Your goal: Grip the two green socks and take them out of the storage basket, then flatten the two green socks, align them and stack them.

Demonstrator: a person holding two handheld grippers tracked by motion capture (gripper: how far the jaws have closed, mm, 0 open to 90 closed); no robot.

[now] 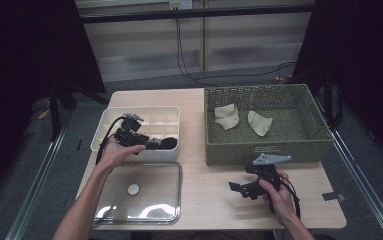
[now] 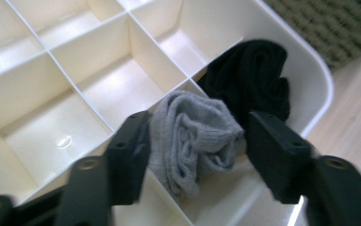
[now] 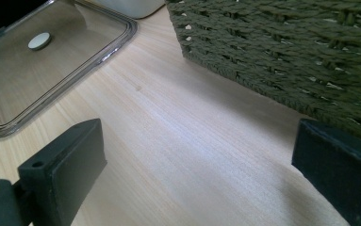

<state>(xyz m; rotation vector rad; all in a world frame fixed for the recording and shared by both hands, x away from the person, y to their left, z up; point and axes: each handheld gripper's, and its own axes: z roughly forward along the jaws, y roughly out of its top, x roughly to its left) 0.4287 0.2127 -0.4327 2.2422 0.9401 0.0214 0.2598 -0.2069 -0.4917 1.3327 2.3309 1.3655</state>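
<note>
A white divided box [image 1: 144, 111] stands at the table's left. My left gripper [image 1: 154, 144] hangs over its front right corner. In the left gripper view the left gripper [image 2: 199, 125] is shut on a rolled grey sock [image 2: 192, 141], whose lower end dips into a compartment of the box [image 2: 121, 89]. A rolled black sock [image 2: 253, 75] fills the corner compartment just beyond it, and the black sock [image 1: 169, 143] shows there from above too. My right gripper [image 1: 236, 188] rests low over the bare table in front of the basket. The right gripper [image 3: 199, 150] is open and holds nothing.
A green woven basket [image 1: 264, 150] at the right holds two beige socks [image 1: 227, 116] [image 1: 259, 122]. Its wall [image 3: 286, 47] rises close ahead of the right gripper. The box's clear lid [image 1: 144, 192] lies flat near the front edge, left of the right gripper.
</note>
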